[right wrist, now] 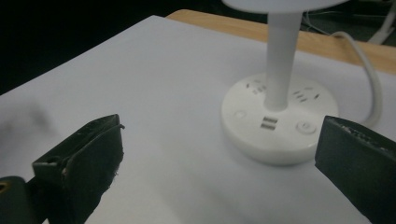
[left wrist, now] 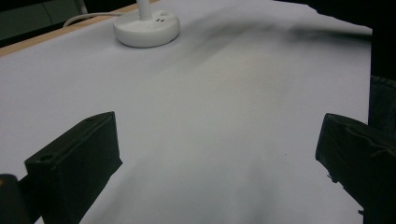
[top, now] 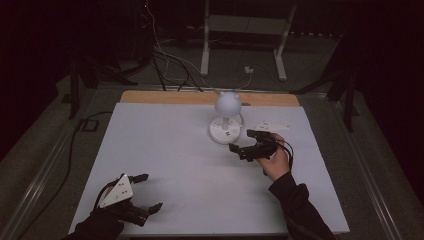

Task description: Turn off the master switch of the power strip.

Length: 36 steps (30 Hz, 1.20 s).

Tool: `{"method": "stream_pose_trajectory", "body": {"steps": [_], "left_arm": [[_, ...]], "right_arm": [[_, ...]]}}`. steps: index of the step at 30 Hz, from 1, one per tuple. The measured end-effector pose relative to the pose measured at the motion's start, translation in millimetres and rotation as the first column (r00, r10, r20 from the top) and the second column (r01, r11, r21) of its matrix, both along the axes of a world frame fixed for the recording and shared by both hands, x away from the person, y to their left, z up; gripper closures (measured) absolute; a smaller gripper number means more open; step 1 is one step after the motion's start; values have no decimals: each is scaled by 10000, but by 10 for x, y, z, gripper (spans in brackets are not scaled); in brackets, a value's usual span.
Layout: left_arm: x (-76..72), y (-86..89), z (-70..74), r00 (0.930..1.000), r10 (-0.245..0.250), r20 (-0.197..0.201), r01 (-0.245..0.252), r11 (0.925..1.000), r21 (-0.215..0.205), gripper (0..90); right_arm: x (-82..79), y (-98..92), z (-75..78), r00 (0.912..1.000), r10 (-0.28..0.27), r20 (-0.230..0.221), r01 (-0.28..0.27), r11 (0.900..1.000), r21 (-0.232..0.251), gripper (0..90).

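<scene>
White desk lamp [top: 226,117] w/ round socket base, upper centre of tabletop [top: 165,150]. Right hand-held gripper [top: 246,142] just lower-right of base, jaws spread, nothing held. Left hand-held gripper [top: 146,192] lower left, well apart, jaws spread, empty.

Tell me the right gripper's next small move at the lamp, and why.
Probably ease the right gripper forward toward the lamp base. Its jaws stand wide open and empty, the base with its buttons sits just ahead between them, untouched. The left gripper rests open, far off near the table's front edge.
</scene>
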State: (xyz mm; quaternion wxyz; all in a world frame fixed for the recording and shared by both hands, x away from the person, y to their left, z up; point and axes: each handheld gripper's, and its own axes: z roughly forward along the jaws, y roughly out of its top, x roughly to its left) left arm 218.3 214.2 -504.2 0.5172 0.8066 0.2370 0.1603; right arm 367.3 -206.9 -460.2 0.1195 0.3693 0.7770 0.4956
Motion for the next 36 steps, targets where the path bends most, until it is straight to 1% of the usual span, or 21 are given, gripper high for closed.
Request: {"method": "stream_pose_trajectory", "body": {"steps": [1, 3, 5, 6, 8, 15, 19, 22, 24, 29, 31, 33, 35, 36], "left_arm": [[1, 0, 1, 10000, -2, 0, 2, 10000, -16, 4], [-3, -2, 2, 10000, -1, 8, 1, 10000, -16, 4], [-4, -3, 0, 10000, -21, -2, 21, 10000, 20, 4], [-2, -3, 1, 10000, -15, 8, 15, 10000, 2, 4], [2, -2, 2, 10000, 3, -8, -3, 10000, -26, 4], [-4, -9, 1, 10000, -16, 1, 16, 10000, 41, 4], [-2, -2, 3, 10000, 5, -11, -5, 10000, -22, 4], [-5, -4, 2, 10000, -22, -7, 22, 10000, 32, 4], [-5, -5, 4, 10000, -37, 9, 37, 10000, 19, 4], [-5, -6, 4, 10000, -43, 12, 43, 10000, 30, 4], [-3, -7, 4, 10000, -29, -6, 29, 10000, 3, 4], [-5, -11, 1, 10000, -39, -3, 39, 10000, 45, 4], [-4, -11, 2, 10000, -38, 7, 38, 10000, 42, 4], [-3, -10, 3, 10000, -36, -6, 36, 10000, 23, 4]], "right_arm": [[-27, -13, -7, 10000, 47, 28, -47, 10000, -49, 11], [-109, -55, -48, 9996, 272, -65, -272, 9996, 46, 11], [-128, -66, -60, 9994, 324, -106, -324, 9995, -16, 11], [-163, -87, -81, 9994, 344, -63, -345, 9992, -179, 11], [-222, -128, -114, 9992, 384, -79, -386, 9988, -303, 11], [-443, -275, -214, 9991, 393, -132, -396, 9989, -252, 11], [-566, -342, -267, 9995, 323, -32, -324, 9987, -405, 11], [-648, -406, -300, 9997, 222, -70, -224, 9990, -377, 11], [-695, -447, -319, 9998, 197, -62, -200, 9984, -525, 11], [-804, -563, -359, 9999, 155, -71, -159, 9978, -643, 10], [-865, -632, -394, 9998, 90, -157, -100, 9977, -676, 11], [-882, -655, -409, 9998, 29, -201, -43, 9976, -688, 10], [-908, -705, -439, 9993, -51, -378, 25, 9977, -682, 11], [-936, -759, -468, 9990, -169, -410, 136, 9967, -797, 10]]}}
